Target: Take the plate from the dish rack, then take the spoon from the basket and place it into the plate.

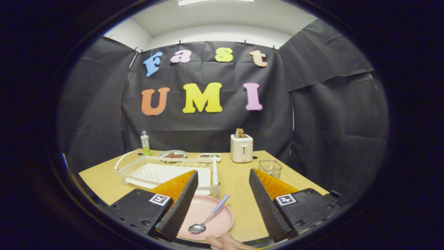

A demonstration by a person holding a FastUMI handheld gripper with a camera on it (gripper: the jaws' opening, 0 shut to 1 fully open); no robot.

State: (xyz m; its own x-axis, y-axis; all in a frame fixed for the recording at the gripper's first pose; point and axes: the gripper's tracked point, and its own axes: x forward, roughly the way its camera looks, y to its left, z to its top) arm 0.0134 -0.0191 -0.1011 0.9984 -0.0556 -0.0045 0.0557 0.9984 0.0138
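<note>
White toaster (241, 148) holding toast standing at twelve o'clock on the wooden table (239, 184), green bottle (145, 143) sitting at ten o'clock, small dish (173, 154) and tray (210, 157) lying between them

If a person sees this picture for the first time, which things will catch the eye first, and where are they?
The pink plate lies on the wooden table between the open gripper fingers, with the spoon resting in it. Just beyond the plate stands the white dish rack. Farther back, a white toaster holds toast, and a small wire basket sits nearby.
</note>
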